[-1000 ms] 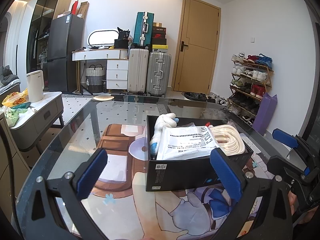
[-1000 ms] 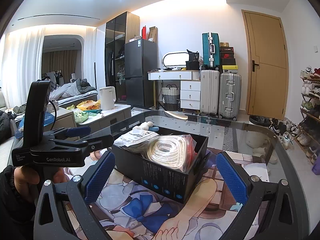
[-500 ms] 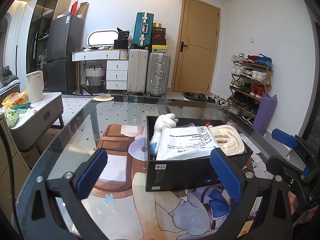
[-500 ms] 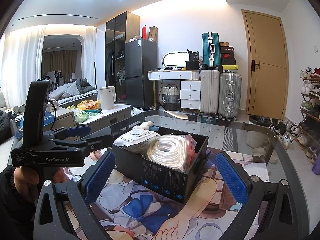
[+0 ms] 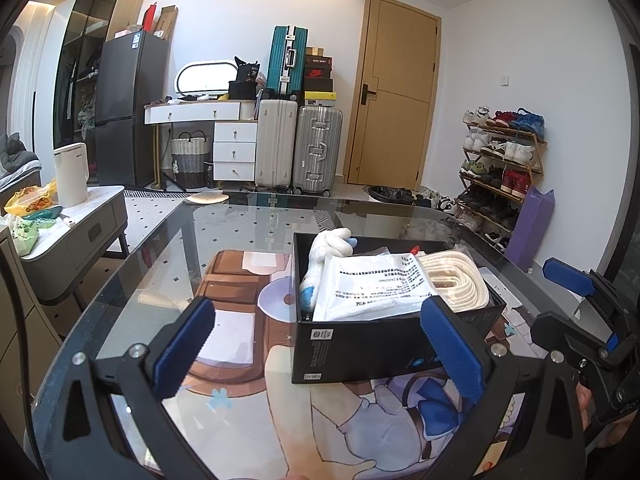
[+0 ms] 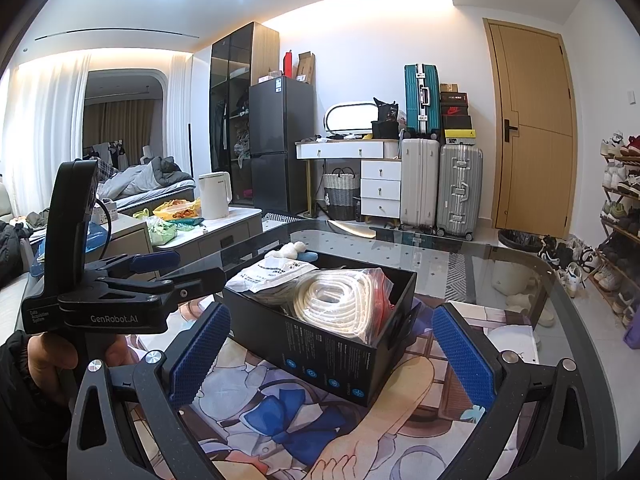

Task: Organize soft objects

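Observation:
A black box (image 5: 360, 352) stands on the glass table (image 5: 224, 232). It holds a white plush toy (image 5: 326, 246), a white printed bag (image 5: 372, 288) and a bagged coil of white rope (image 5: 456, 284). The box (image 6: 320, 356), rope (image 6: 336, 300) and bag (image 6: 276, 272) also show in the right wrist view. My left gripper (image 5: 316, 356) is open and empty, just in front of the box. My right gripper (image 6: 328, 356) is open and empty, near the box's corner. The right gripper also shows in the left wrist view (image 5: 580, 308), and the left gripper in the right wrist view (image 6: 160, 276).
An illustrated mat (image 5: 248, 320) lies under the glass top. A side table with a kettle (image 5: 72, 174) stands to the left. Suitcases (image 5: 298, 148), a dresser and a door are at the back. A shoe rack (image 5: 500, 168) stands on the right.

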`<state>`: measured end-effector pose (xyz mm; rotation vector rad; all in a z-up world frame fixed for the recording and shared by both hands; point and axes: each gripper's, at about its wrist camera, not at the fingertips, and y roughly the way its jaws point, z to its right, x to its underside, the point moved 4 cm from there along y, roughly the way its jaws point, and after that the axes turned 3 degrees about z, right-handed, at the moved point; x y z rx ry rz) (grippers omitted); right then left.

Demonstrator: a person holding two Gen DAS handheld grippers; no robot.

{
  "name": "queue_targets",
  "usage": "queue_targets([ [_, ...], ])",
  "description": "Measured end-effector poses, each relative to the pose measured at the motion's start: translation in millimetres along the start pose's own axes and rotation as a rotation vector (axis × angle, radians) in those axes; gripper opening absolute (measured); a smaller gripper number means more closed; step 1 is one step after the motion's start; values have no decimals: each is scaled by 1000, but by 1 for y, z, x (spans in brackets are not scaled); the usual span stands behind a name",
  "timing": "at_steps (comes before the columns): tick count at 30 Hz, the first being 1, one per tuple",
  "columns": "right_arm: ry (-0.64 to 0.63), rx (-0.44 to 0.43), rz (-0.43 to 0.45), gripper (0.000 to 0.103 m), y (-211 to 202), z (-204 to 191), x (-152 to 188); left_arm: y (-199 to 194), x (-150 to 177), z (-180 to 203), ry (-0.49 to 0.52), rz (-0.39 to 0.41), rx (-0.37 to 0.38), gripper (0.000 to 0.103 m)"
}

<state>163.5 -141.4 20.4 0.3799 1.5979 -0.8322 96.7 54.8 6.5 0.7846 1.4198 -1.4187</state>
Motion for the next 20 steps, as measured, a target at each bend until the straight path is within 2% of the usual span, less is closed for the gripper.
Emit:
queue_targets([
  [20, 0, -1, -1, 103, 0, 0, 0, -3, 0, 8, 54, 23, -12, 103],
])
